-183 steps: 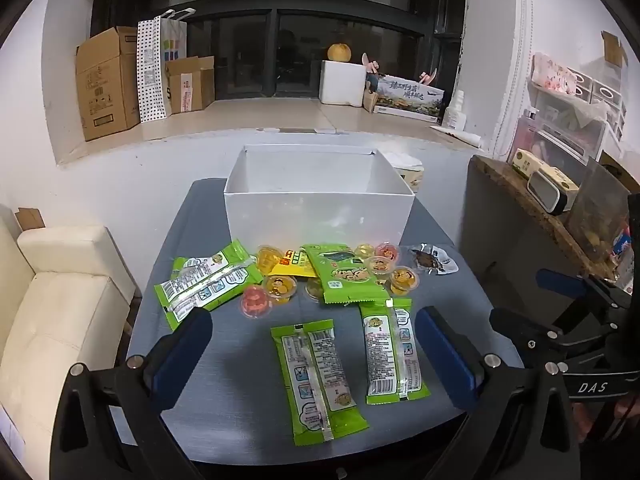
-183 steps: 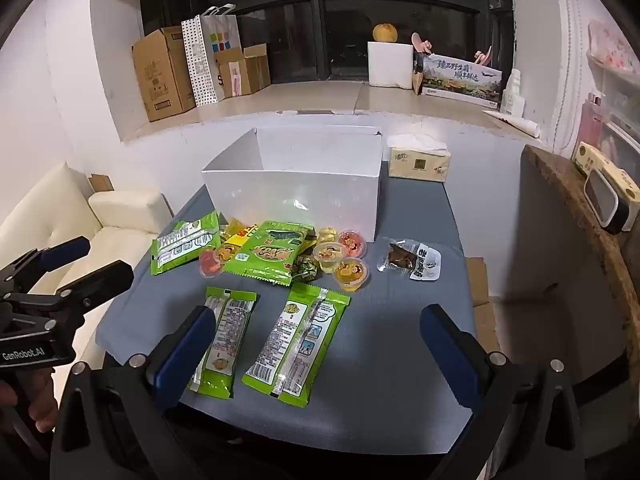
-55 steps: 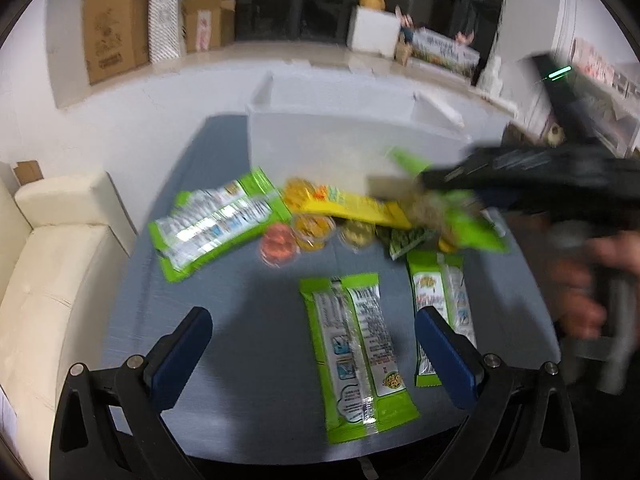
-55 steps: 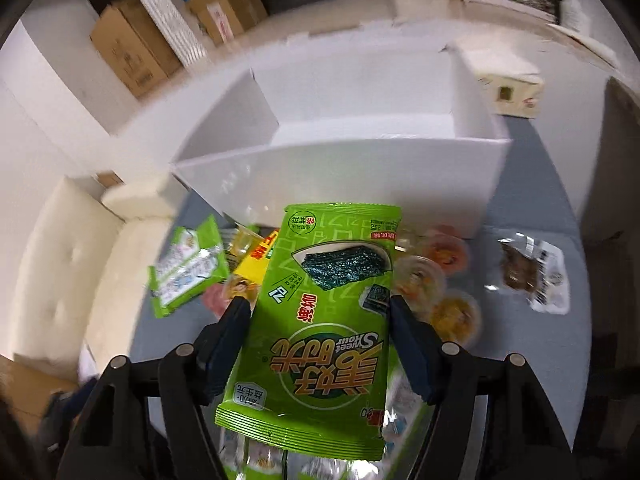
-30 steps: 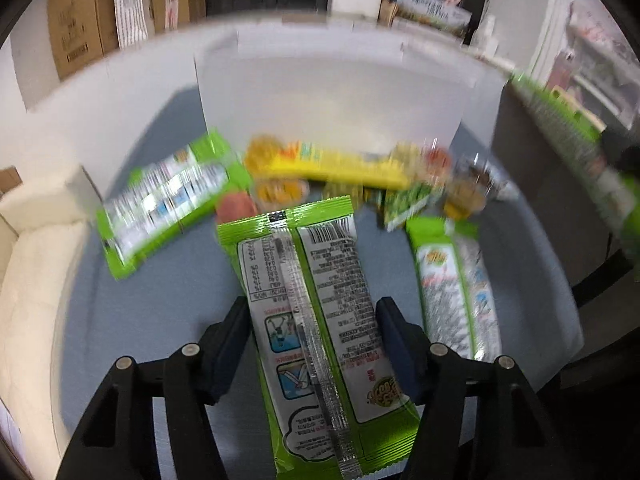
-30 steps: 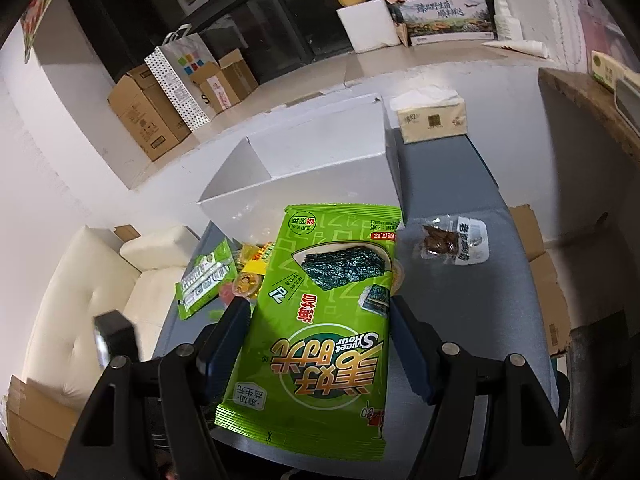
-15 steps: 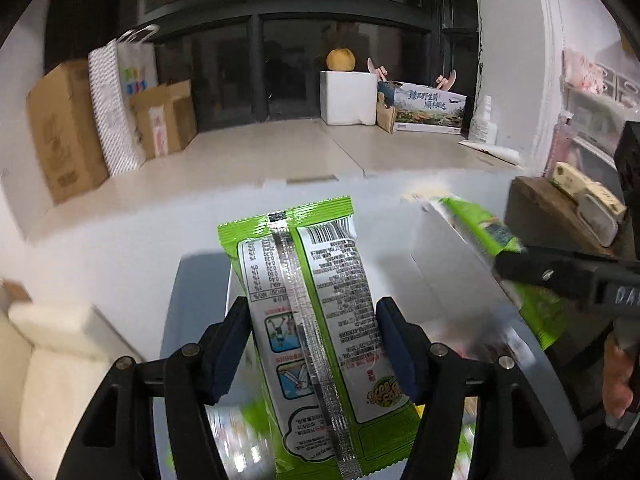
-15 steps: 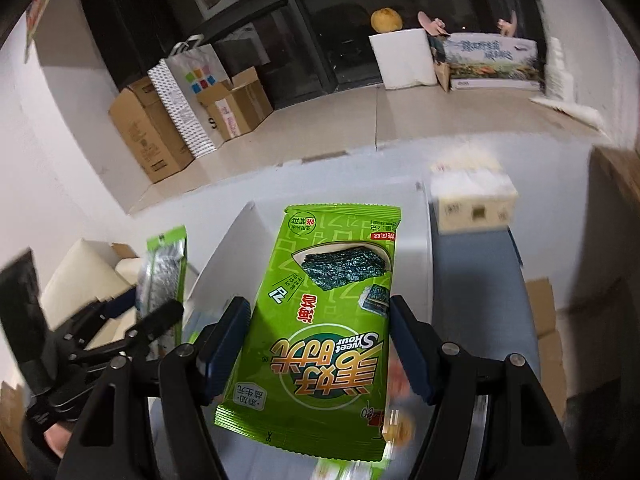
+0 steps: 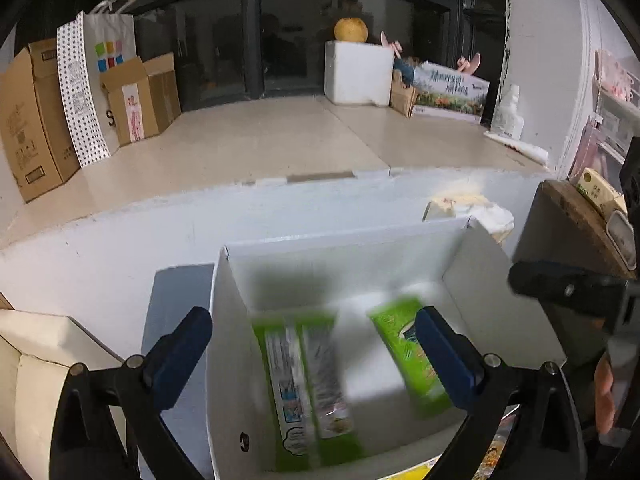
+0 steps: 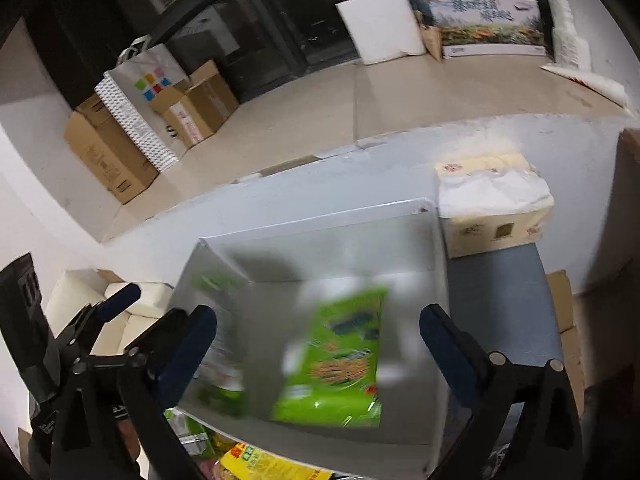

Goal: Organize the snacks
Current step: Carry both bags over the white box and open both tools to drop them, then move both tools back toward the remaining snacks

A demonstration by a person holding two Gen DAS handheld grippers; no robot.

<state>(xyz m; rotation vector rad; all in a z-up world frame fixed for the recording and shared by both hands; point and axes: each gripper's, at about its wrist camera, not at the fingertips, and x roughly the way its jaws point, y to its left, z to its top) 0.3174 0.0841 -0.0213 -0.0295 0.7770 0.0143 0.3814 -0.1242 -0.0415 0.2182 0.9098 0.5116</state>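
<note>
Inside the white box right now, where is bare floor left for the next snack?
In the white box, bare floor shows between the long green packet and the seaweed bag, and along the far wall. The near half is crowded by both packets, blurred.

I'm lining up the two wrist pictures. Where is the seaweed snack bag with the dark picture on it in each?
Left wrist: seaweed bag, right half of the white box, partly behind the right finger.
Right wrist: seaweed bag, centre, blurred, inside the box.
Shared landmark: tissue pack behind the box.
</note>
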